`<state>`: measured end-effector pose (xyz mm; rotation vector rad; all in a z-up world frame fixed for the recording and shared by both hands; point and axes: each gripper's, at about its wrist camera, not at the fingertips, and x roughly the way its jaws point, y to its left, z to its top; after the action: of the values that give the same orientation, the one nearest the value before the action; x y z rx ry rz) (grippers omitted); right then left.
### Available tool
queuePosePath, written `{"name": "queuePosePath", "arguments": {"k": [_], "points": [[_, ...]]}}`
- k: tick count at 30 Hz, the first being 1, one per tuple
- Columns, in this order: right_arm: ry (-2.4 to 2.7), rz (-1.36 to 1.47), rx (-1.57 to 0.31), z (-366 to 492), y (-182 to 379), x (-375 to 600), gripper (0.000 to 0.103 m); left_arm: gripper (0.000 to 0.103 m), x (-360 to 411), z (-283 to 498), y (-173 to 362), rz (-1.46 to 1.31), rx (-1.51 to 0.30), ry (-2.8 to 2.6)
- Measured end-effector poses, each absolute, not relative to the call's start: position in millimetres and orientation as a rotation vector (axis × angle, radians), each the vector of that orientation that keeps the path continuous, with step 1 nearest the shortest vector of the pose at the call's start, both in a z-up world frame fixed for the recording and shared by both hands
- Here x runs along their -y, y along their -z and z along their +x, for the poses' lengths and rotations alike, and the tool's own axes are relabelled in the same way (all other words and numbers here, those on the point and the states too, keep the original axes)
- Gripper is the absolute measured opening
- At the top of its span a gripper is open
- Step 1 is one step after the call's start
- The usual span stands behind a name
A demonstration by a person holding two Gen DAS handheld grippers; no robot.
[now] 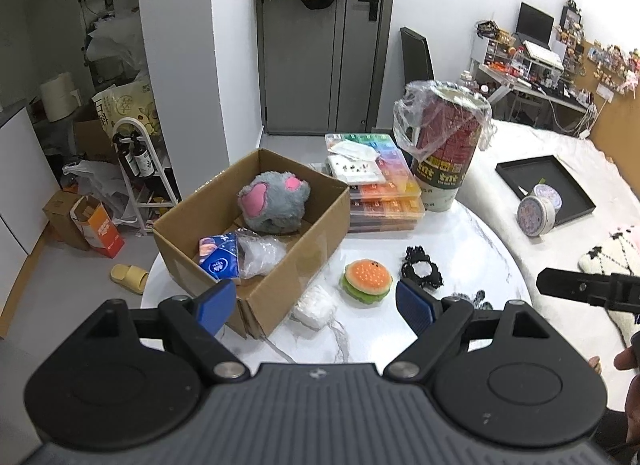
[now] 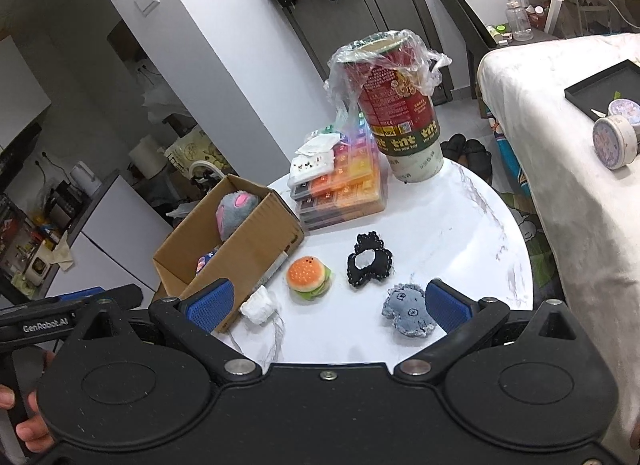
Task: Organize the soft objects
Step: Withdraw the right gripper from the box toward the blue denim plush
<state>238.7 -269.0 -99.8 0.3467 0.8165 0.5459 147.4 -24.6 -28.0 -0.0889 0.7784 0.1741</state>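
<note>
White marble-look round table (image 1: 460, 233) fills the middle, grey door (image 1: 320, 65) behind, a white-covered bed (image 1: 560, 169) off right. Left to right: an open brown cardboard box (image 1: 296, 261) holding a grey-and-pink plush toy (image 1: 274, 201), beside it a white wrapped tissue pack (image 1: 314, 307), a squishy hamburger toy (image 1: 366, 279), a black lace scrunchie (image 1: 422, 267), a blue-grey denim scrunchie (image 2: 406, 309). Left gripper (image 1: 316, 305) spread wide, holding nothing; right gripper (image 2: 328, 305) likewise spread, one pad just beside the denim one.

Plastic-wrapped cup (image 1: 442, 145) beside colourful organizer boxes (image 1: 384, 201)
</note>
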Motion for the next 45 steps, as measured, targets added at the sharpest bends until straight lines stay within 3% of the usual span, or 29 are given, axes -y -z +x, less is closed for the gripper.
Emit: {"name": "queuePosePath", "arguments": {"k": [22,33,37,45], "points": [[-0.543,0.346,-0.865,233.3,138.0,265.7,0.103,0.085,39.9,163.8,85.2,-0.071,-0.832,-0.191],[-0.489,0.251,-0.848,241.7,159.4,256.2,0.101,0.076,35.6,186.2,116.9,-0.092,-0.857,-0.198],[-0.476,0.244,-0.855,246.7,167.3,253.9,0.098,0.069,33.6,194.0,128.8,-0.098,-0.865,-0.202],[-0.463,0.220,-0.875,255.7,182.1,246.1,0.088,0.064,36.9,208.6,151.5,-0.084,-0.879,-0.192]]}}
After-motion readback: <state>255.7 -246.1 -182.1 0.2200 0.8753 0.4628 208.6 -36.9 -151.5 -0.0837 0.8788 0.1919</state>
